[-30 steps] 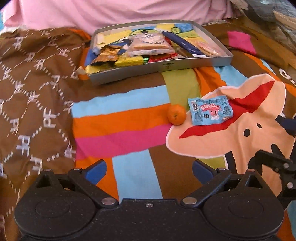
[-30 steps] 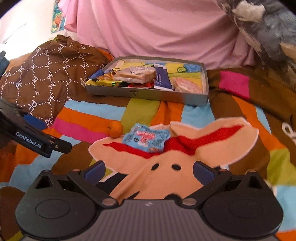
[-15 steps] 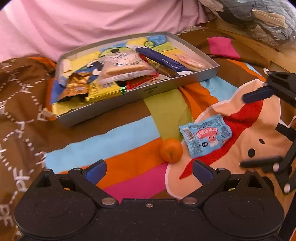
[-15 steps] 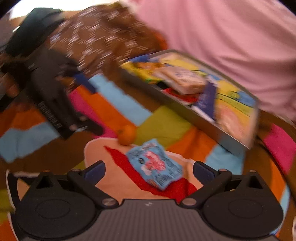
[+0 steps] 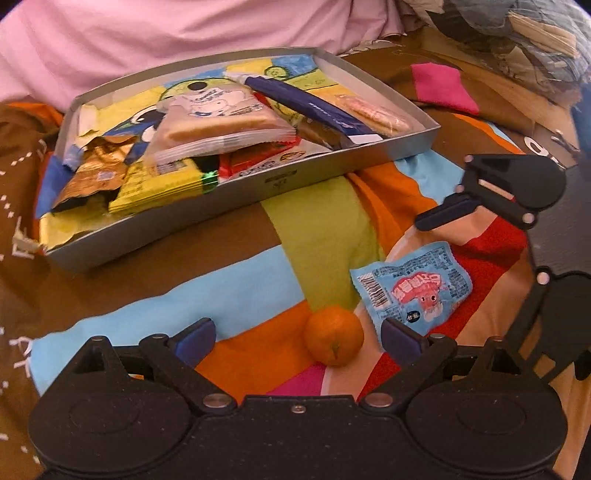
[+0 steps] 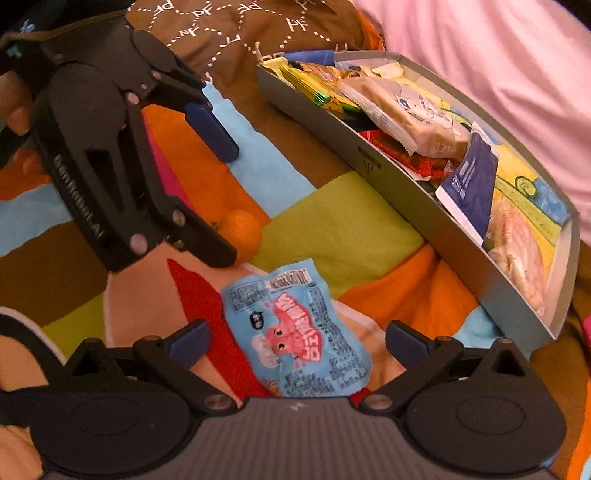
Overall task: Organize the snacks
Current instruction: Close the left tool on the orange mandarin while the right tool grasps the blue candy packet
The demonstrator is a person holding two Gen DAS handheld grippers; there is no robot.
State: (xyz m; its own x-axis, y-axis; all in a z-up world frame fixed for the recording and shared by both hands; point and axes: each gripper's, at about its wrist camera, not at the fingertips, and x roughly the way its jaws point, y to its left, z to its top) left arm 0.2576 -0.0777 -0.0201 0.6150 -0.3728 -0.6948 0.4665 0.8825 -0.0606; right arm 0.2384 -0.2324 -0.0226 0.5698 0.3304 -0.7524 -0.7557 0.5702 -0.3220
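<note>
A small orange [image 5: 334, 339] and a light-blue snack packet [image 5: 412, 290] lie on the colourful bedspread in front of a grey tray [image 5: 295, 181] holding several snack packs. My left gripper [image 5: 295, 338] is open, and the orange sits between its fingers, nearer the right one. The right wrist view shows the packet [image 6: 299, 339] flat between the open fingers of my right gripper [image 6: 297, 341], untouched. There the left gripper [image 6: 227, 205] spreads around the orange [image 6: 242, 234]. The tray [image 6: 406, 192] runs along the right.
Pink bedding [image 5: 184, 40] rises behind the tray. A brown patterned blanket [image 6: 236, 33] lies to the left, and rumpled cloth [image 5: 517, 37] is piled at the back right. A hand [image 6: 14, 107] holds the left gripper.
Both grippers moved in close to the loose items. The left now frames the orange. The right swung round and dropped over the blue packet. Neither item has moved.
</note>
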